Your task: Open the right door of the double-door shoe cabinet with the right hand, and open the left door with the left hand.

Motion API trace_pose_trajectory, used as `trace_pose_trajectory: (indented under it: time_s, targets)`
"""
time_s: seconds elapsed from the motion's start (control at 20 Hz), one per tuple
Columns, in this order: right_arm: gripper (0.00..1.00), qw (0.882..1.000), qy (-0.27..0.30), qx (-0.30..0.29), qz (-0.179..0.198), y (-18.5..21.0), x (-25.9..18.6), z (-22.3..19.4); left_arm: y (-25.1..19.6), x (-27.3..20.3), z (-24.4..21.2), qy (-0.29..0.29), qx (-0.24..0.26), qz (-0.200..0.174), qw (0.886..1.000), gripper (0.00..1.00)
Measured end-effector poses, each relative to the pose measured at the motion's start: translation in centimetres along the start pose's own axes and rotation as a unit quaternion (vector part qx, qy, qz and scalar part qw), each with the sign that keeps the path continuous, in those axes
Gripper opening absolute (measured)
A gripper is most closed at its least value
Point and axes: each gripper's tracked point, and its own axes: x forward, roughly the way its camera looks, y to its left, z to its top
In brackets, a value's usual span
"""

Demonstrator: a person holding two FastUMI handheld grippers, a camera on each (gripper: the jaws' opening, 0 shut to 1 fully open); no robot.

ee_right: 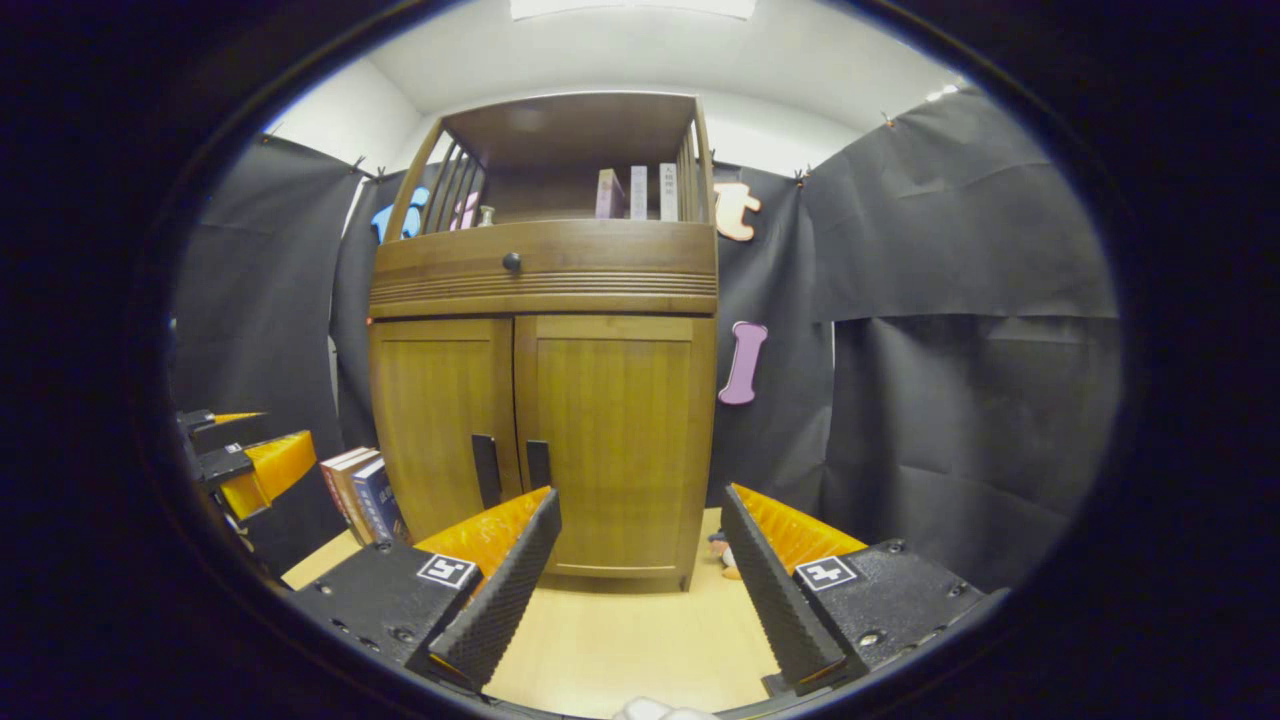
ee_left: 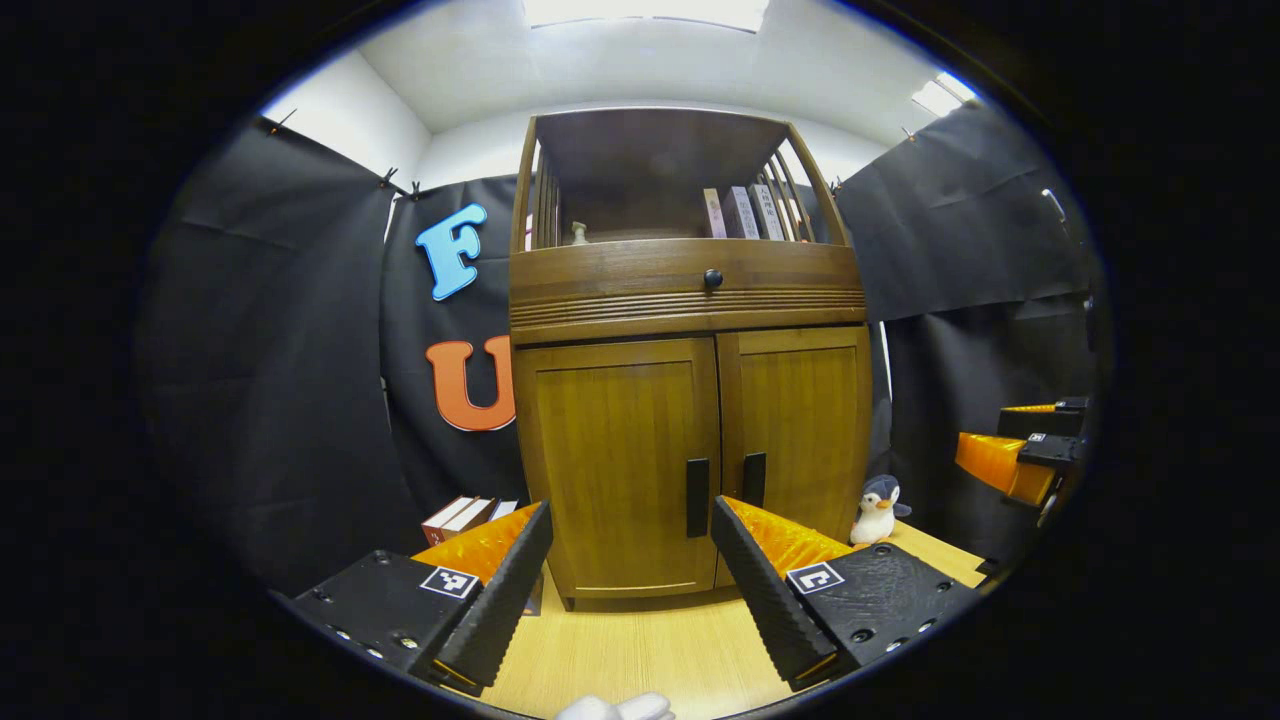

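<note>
Left gripper view: left gripper [ee_left: 632, 560] spread wide, empty; the brown wooden double-door shoe cabinet [ee_left: 690, 340] sits ahead between its jaws, both doors closed. Right gripper view: right gripper [ee_right: 640, 555] also wide open. Doors look stiff and hinged, so I'd pinch those slim dark vertical handles [ee_right: 538, 464].

Left tool [ee_left: 630, 570]: two wedge-shaped fingers [ee_left: 500, 595] with ribbed inner faces, each mounted on a flat plate fitted with recessed screws. Each plate carries one square white-bordered marker [ee_left: 447, 581], positioned on the plate end nearer the shoe cabinet [ee_left: 690, 400]. Ribbed shells cover the outer sides of the fingers.

Right tool [ee_right: 640, 570]: identical construction, with a square marker [ee_right: 826, 573] and screws on each plate. A white glove edge [ee_left: 615, 708] appears below the left tool.
</note>
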Motion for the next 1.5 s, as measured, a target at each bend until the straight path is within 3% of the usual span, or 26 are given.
trace_pose_trajectory:
  time_s: [0.25, 0.55, 1.05, 1.5]
  targets:
    - [1.00, 1.000, 0.002, -0.003, 0.009, 0.5, 1.2, -0.7, 0.7, -0.7, 0.1, 0.001, -0.009, 0.009, 1.000, 0.96]
    - [1.00, 0.999, 0.021, -0.007, 0.031, 2.6, 6.2, -2.5, 1.3, -1.7, 0.6, -0.002, -0.013, 0.023, 1.000, 0.96]
    - [1.00, 0.994, 0.044, -0.007, 0.099, 7.7, 17.3, -6.0, 4.1, -3.6, 1.0, 0.010, 0.015, 0.105, 0.994, 0.96]
    - [0.99, 0.990, 0.090, -0.014, 0.107, 11.3, 25.6, -9.8, 6.9, -5.2, 0.5, 0.031, 0.013, 0.170, 0.985, 0.96]
